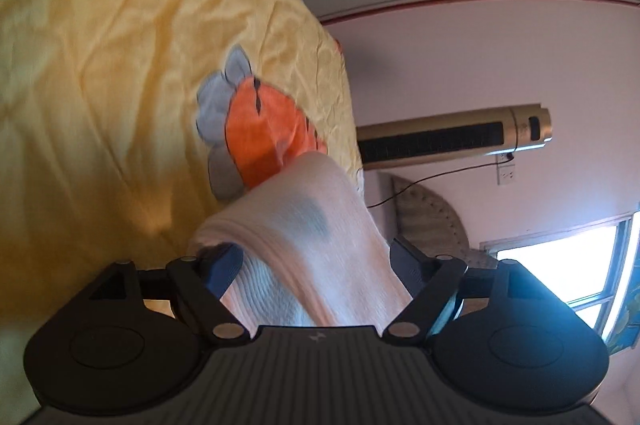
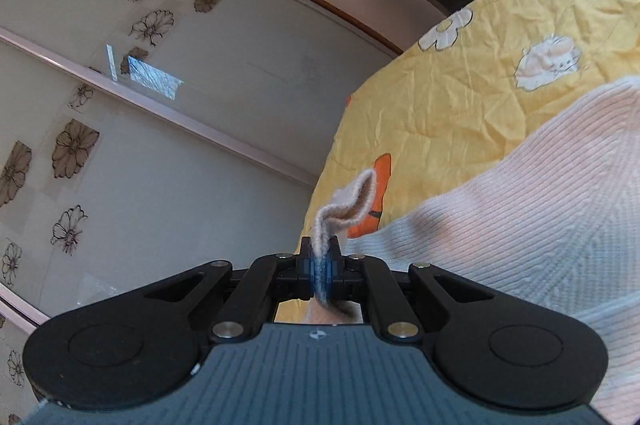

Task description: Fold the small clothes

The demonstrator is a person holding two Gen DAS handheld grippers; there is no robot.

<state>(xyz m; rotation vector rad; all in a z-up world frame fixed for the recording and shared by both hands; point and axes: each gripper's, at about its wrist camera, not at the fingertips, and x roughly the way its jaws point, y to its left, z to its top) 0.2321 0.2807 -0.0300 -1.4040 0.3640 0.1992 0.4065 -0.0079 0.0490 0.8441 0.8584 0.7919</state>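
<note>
A pale pink ribbed knit garment (image 1: pixel 304 209) lies on a yellow bedspread (image 1: pixel 100 45) printed with cartoon animals. In the left wrist view a folded part of it runs between my left gripper's (image 1: pixel 316 257) fingers, which stand wide apart; the blue pad (image 1: pixel 224 265) touches the cloth's edge without squeezing it. In the right wrist view my right gripper (image 2: pixel 320 267) is shut on a thin edge of the same garment (image 2: pixel 540 205). A small loop of that edge sticks up past the pads, and the rest spreads to the right over the bedspread (image 2: pixel 480 85).
A gold tower fan (image 1: pixel 452 137) and a padded headboard (image 1: pixel 428 213) stand beyond the bed's edge, with a bright window (image 1: pixel 560 265) to the right. Wardrobe doors with a flower pattern (image 2: pixel 160 105) fill the left of the right wrist view.
</note>
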